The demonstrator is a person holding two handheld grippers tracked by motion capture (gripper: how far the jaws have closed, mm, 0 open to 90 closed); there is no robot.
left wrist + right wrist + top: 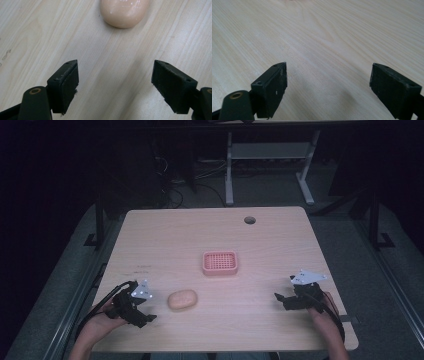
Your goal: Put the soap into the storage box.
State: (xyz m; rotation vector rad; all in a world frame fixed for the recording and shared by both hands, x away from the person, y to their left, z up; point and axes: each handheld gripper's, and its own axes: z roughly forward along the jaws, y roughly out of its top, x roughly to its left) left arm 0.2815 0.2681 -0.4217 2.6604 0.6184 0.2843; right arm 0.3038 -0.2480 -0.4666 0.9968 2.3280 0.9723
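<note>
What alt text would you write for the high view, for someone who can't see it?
A peach soap bar lies on a wooden table, just right of the open left tongs. A pink dish sits mid-table, and the open right tongs wait near the right edge.

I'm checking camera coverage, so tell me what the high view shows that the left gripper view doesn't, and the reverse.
High view alone: the pink slotted tray at mid-table, the right gripper at the table's right near edge, the person's hands, and the table's round cable hole. Left gripper view alone: a close look at the left gripper, its jaws wide apart with nothing between them, and white specks on the soap's surface. Both share: the peach soap bar lying on the wooden table, just ahead of the left gripper.
</note>
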